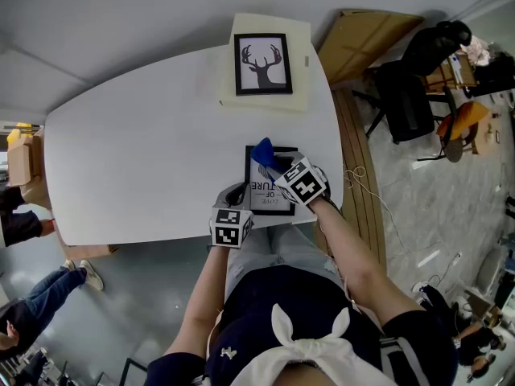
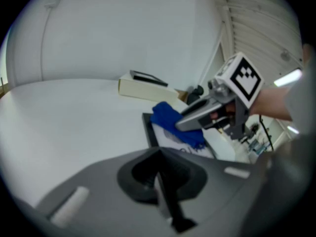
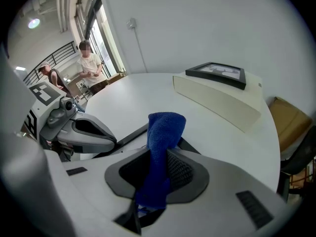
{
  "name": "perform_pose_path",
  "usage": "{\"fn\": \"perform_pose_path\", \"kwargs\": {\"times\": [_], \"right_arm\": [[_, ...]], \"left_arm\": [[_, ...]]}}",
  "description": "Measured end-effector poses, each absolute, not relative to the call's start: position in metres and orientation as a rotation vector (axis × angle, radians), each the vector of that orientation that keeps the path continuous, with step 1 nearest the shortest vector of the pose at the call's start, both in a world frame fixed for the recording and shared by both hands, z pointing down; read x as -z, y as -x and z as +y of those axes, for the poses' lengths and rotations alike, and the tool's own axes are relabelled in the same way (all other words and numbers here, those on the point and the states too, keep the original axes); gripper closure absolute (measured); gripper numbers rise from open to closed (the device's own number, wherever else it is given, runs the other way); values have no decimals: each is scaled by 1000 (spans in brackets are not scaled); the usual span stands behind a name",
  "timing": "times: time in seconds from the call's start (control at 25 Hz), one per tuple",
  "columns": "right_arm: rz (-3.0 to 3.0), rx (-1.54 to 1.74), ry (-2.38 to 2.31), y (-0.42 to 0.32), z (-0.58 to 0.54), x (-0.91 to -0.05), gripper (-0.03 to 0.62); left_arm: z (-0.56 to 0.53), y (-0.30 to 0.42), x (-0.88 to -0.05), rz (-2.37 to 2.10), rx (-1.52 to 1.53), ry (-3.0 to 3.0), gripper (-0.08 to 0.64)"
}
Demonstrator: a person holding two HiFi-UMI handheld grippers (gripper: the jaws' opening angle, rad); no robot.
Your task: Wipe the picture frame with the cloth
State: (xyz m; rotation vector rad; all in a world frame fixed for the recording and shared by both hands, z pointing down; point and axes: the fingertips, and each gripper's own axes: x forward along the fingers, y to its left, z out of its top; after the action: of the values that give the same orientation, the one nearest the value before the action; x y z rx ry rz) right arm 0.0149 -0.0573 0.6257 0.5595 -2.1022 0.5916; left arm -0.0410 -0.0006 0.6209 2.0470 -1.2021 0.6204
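Observation:
A black picture frame with printed words lies flat near the white table's front edge. My right gripper is shut on a blue cloth, and the cloth rests on the frame's far part. In the right gripper view the cloth stands up out of the closed jaws. My left gripper is at the frame's near left edge and is shut on that edge. In the left gripper view the frame's edge runs in under the jaws, with the cloth just beyond.
A second frame with a deer picture lies on a cream box at the table's far side. A cardboard sheet and a black chair stand to the right of the table. People are at the left.

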Motion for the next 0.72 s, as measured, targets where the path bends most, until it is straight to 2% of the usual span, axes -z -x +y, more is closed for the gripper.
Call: {"fn": "perform_pose_path", "kwargs": {"times": [0.72], "right_arm": [[-2138,-646,-471,15,-8,-626,505]], "left_arm": [[-1,42,-623,-1215,-608,-2045,558]]}}
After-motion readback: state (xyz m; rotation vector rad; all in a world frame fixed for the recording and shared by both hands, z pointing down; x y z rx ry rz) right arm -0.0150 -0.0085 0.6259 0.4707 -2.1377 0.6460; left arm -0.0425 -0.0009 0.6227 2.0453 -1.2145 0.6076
